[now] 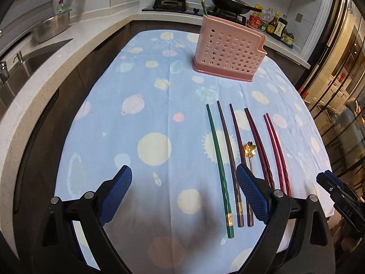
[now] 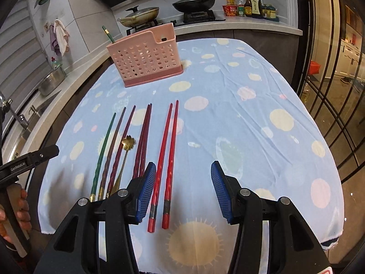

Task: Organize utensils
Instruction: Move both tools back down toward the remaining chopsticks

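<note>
The left gripper (image 1: 183,182) and right gripper (image 2: 183,178) match: black arms, each with 2 round silver screws, end in blue ribbed pads. From the right wrist, the left tool's black side at 9 o'clock reads "GenRobot.AI"; from the left wrist, the right's at 3 o'clock reads "DAS".

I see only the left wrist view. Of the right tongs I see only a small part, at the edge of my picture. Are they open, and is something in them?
Observer: The right tongs are open and empty. The pair of bright red chopsticks lies on the blue planet-print tablecloth under their gap.
Operator: The handle of the gold flower-shaped spoon is hidden from me. Where does it lie?
Observer: Flat on the cloth, between the purple chopstick and the pair of dark red chopsticks.
</note>
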`<move>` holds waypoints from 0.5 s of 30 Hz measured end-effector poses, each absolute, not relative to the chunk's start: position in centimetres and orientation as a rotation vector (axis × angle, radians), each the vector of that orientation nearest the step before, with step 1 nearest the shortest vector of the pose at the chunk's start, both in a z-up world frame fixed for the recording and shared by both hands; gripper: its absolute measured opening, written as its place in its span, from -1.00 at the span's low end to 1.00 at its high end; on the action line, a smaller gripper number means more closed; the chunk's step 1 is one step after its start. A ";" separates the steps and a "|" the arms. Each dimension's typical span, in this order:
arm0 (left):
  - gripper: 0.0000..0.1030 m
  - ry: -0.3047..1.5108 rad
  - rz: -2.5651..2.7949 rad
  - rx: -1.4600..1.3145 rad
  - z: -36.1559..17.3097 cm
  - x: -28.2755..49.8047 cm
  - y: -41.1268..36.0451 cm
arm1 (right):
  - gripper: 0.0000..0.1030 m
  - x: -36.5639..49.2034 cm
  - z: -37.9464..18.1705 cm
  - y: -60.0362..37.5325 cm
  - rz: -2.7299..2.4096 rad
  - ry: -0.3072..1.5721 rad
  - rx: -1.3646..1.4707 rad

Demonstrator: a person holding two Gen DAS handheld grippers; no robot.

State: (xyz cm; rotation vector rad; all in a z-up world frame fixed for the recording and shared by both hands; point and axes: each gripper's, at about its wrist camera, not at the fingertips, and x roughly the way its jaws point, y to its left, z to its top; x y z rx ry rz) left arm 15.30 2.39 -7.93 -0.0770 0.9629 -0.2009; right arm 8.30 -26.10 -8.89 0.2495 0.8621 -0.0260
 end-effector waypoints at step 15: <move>0.72 1.045 -0.245 -0.029 -11.9 12.8 0.1 | -0.08 8.0 -13.5 -22.9 0.019 0.965 0.190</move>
